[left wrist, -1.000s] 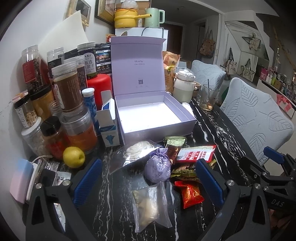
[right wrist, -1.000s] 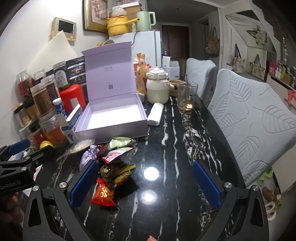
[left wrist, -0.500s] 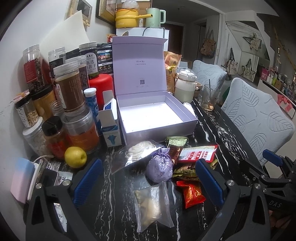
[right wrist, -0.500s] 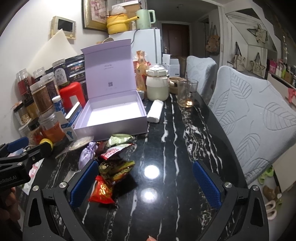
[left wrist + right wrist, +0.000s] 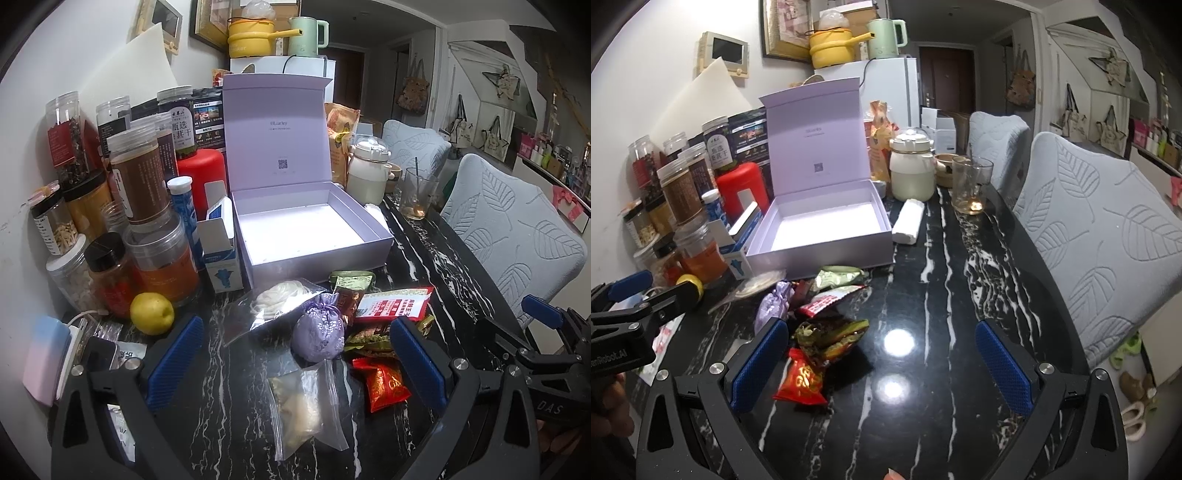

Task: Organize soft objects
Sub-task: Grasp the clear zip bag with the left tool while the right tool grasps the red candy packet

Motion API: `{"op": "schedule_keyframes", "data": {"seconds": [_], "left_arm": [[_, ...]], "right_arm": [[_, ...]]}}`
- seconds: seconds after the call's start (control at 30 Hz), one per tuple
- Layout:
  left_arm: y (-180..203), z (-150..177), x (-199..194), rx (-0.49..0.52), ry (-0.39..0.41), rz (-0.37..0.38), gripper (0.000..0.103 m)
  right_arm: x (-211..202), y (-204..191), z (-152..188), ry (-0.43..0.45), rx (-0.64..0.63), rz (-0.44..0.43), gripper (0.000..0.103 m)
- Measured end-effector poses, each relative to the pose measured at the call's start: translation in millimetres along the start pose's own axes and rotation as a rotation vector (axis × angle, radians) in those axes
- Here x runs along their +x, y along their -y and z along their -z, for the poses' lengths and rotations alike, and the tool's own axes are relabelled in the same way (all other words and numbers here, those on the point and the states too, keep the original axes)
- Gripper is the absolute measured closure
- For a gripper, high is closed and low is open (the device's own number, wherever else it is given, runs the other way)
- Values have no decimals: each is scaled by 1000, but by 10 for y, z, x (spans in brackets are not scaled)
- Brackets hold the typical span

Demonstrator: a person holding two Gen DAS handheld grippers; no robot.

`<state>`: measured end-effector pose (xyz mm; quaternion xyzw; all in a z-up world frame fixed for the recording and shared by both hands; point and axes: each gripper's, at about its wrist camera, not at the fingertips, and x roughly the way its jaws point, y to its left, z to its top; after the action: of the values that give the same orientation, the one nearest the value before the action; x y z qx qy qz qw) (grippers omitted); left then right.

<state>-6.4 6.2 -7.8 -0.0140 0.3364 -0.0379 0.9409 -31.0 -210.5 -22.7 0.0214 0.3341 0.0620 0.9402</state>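
Left gripper (image 5: 295, 363) hovers with jaws spread wide and nothing between them, just above a clear zip bag (image 5: 306, 402) lying flat on the black marbled counter (image 5: 229, 369). Just beyond sits a lavender sachet (image 5: 320, 334), touching a pile of snack packets (image 5: 384, 328). Right gripper (image 5: 882, 365) has jaws released too, framing bare counter, with a red packet (image 5: 801, 380) by its left finger. Behind the pile, the lilac box (image 5: 310, 229) stands open, lid upright.
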Motion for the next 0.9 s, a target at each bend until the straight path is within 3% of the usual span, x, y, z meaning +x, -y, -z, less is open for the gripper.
{"op": "schedule_keyframes", "data": {"seconds": [0.37,0.77,0.9], "left_arm": [[-31,244,77,-21,-37,36,0],[-131,798,468,-76,-245,89,0],[-194,859,552,-107,-274,88,0]], "right_arm": [[-8,-52,148,-13,-12,-7,0],[290,-53,573,-139,-38,-90,0],[399,-41,646,-167,-29,-127,0]]}}
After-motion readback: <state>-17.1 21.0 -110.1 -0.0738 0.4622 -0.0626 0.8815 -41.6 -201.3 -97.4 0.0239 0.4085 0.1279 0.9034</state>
